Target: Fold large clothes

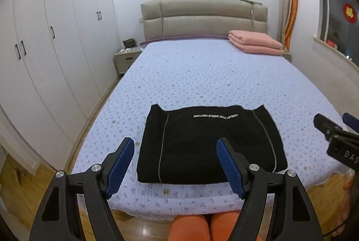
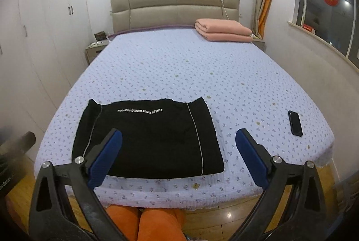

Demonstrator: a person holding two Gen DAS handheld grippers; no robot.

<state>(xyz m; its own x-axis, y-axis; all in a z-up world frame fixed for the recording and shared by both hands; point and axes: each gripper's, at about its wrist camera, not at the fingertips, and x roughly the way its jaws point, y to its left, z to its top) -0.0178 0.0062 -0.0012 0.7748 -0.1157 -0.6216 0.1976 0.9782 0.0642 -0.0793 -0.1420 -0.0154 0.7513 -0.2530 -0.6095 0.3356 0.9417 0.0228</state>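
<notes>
A black garment with thin grey piping and a line of white lettering lies folded into a flat rectangle near the foot of the bed; it also shows in the right wrist view. My left gripper is open and empty, held above the near edge of the garment, apart from it. My right gripper is open and empty, held above the garment's near right corner. Its fingers also show at the right edge of the left wrist view.
A black phone lies on the bed to the right of the garment. A folded pink blanket sits at the far right by the headboard. White wardrobes line the left wall. Orange-clad knees show below the bed's foot.
</notes>
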